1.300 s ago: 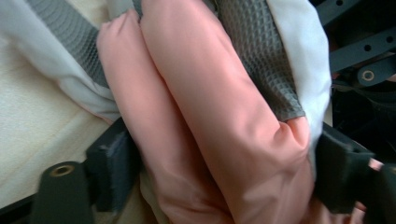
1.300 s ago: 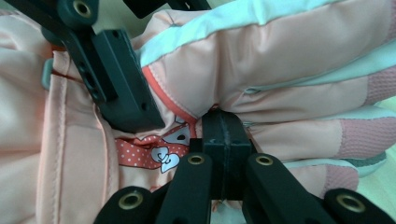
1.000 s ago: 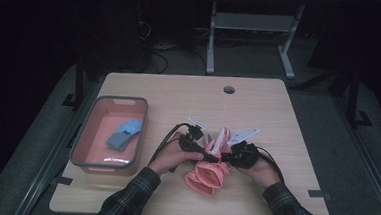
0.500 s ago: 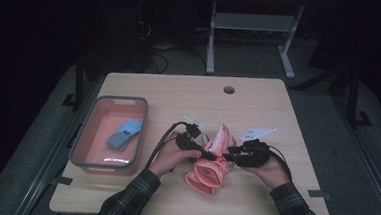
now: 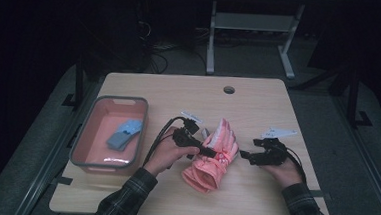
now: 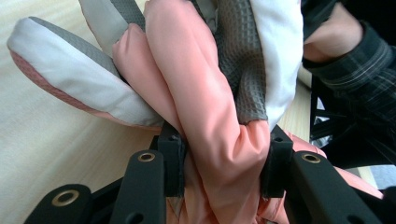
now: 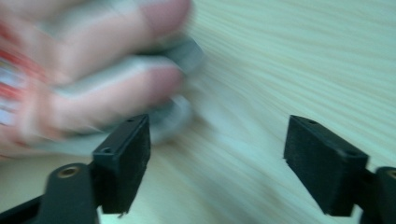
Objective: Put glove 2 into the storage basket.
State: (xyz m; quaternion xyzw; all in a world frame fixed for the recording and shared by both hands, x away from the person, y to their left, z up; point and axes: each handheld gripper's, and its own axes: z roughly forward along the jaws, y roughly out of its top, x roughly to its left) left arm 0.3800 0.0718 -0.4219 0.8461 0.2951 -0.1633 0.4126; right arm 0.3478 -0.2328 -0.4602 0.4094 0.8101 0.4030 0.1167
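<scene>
A salmon-pink padded glove [image 5: 210,169] with white and grey fingertips lies near the front middle of the wooden table [image 5: 258,106]. My left gripper [image 5: 210,152] comes in from the left and is shut on the glove's fingers, lifting them slightly. In the left gripper view both pads [image 6: 173,154] press into the pink fabric of the glove [image 6: 205,93]. My right gripper [image 5: 245,156] sits to the right of the glove, apart from it. Its jaws have just been opening, and in the right gripper view the right gripper [image 7: 219,158] has only bare table between its jaws, with the blurred glove [image 7: 93,70] at the upper left.
A grey-rimmed pink tub [image 5: 81,141] stands at the table's left and holds a blue cloth item [image 5: 124,133]. A round cable hole [image 5: 228,90] marks the far middle of the table. A metal stand [image 5: 248,36] is on the floor beyond the table.
My right gripper has let go of the glove, opened and moved away to the right. My left gripper has kept its hold and raised the glove's fingers a little.
</scene>
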